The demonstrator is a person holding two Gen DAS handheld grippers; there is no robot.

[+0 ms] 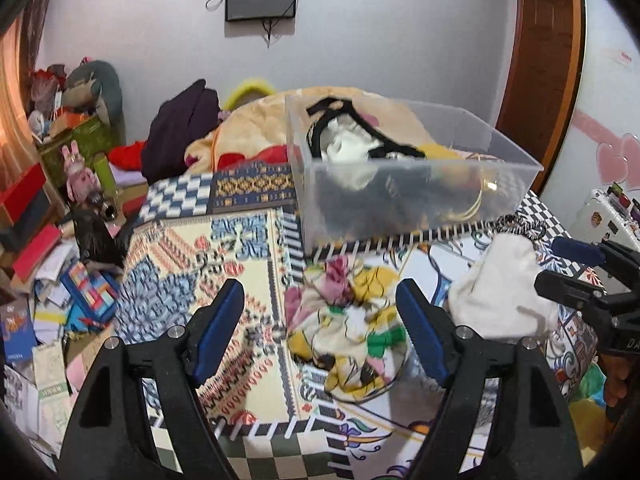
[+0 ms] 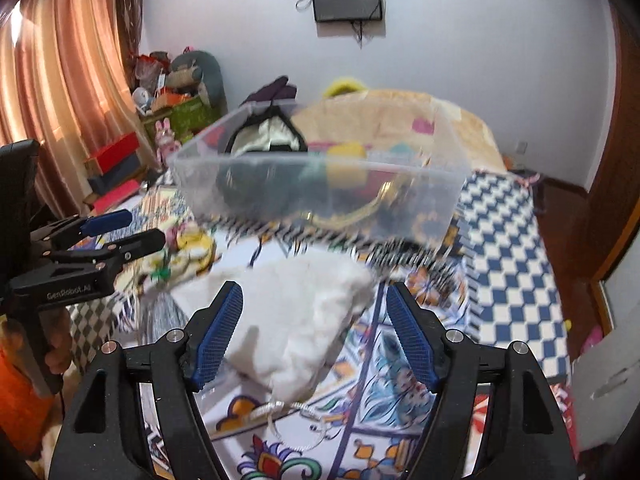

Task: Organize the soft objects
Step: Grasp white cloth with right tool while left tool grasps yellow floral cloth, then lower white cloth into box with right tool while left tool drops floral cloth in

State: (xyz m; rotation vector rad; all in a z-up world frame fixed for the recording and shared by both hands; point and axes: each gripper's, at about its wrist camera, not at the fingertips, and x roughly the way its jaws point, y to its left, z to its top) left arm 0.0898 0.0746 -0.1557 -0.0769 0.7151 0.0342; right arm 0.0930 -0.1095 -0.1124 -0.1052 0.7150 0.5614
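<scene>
A clear plastic bin (image 1: 416,196) (image 2: 320,196) holding black, white and yellow soft items stands on the patterned bed cover. In front of it lie a floral cloth bundle (image 1: 348,328) (image 2: 188,256) and a white drawstring pouch (image 1: 500,296) (image 2: 296,316). My left gripper (image 1: 320,328) is open, its fingers on either side of the floral bundle, just above it. My right gripper (image 2: 314,332) is open over the white pouch; it also shows in the left wrist view (image 1: 576,268), beside the pouch.
A beige blanket (image 1: 248,136) and a dark purple garment (image 1: 180,136) are piled behind the bin. Boxes, books and toys (image 1: 60,208) clutter the floor left of the bed. A black beaded cord (image 1: 520,226) lies by the bin's right corner. A wooden door (image 1: 540,60) stands at the right.
</scene>
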